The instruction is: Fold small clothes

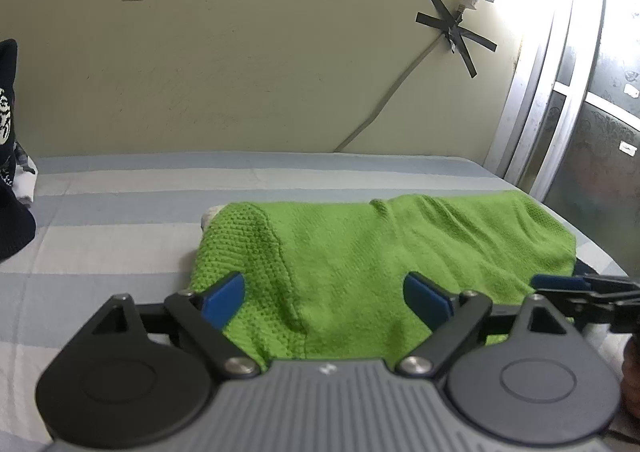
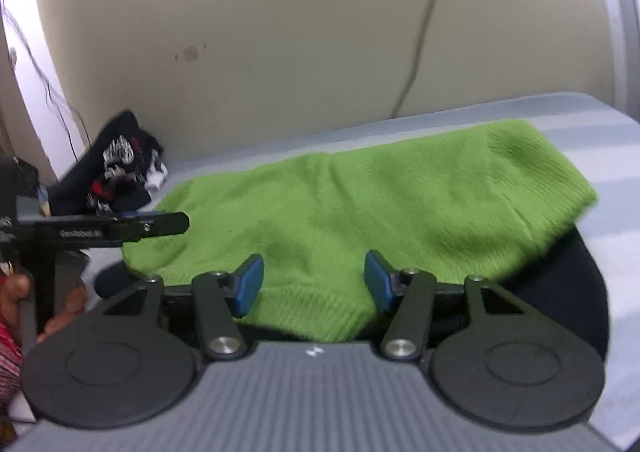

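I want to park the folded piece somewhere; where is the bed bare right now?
Bare striped sheet runs between the green knit garment and the dark clothes pile, and in a strip along the wall. Crowded at the near edge, where the left gripper and right gripper sit.

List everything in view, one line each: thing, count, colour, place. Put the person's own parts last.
Knit garment: one, bright green, spread across the bed, nearest both grippers.
Dark item: one, navy or black, under the green garment's right end.
Clothes pile: one, black with white and red print, far left against the wall.
Bed sheet: one, blue and grey stripes.
Cable: one, pale, down the wall.
Tape cross: one, black, over the cable.
Left gripper: black, blue fingers, open over the garment.
Right gripper: black, blue fingers, open over the garment's hem.
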Available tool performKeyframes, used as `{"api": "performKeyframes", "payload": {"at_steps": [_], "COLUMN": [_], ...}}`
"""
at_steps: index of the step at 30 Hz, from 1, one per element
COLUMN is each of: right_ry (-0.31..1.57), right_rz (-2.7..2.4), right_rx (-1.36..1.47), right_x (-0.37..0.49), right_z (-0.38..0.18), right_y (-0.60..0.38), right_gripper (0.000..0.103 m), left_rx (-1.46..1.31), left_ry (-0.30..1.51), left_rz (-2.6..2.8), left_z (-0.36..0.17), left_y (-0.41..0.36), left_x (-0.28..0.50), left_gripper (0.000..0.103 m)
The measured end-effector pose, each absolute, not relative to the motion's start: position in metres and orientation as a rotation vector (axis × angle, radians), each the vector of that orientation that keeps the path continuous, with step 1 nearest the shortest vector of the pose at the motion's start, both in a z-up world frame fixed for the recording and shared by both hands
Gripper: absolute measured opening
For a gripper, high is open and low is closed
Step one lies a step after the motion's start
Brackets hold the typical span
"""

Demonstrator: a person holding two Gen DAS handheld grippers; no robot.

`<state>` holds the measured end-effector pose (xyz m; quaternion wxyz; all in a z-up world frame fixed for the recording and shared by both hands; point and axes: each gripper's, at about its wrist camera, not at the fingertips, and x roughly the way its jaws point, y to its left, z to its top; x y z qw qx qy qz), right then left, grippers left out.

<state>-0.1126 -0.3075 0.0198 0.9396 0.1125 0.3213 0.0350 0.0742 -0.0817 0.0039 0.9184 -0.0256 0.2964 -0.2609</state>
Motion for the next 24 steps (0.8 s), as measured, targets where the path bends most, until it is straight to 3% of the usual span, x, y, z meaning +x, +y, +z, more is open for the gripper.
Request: {"api": "performKeyframes", "payload": {"at_steps": [9, 20, 22, 24], "right_ry": [0.491, 0.454, 0.473, 0.498], "right_rz": [-0.023, -0.256, -0.254, -0.253], "right_rx": [0.559, 0.654, 0.698, 0.718], "right_x": [-0.164, -0.203, -0.197, -0.197], "right_z": [0.041, 0.05, 0.045, 0.043], "right_y": [-0.365, -0.418, -0.423, -0.426], "right_gripper": [0.059, 0.069, 0.069, 0.069], "left_rx": [-0.049, -0.092, -0.147, -0.226], "left_ry": [0.607, 0.572, 0.549, 0.56], "left_rz": [-0.54, -0.548, -0.569, -0.602], "left_z": [0.003, 0.007, 0.011, 0.017], "left_y": [-0.083, -0.074, -0.064, -0.055], "left_x": [0.074, 0.069, 0.065, 0.065], "left_gripper": [0.094, 0.095, 0.093, 0.082]}}
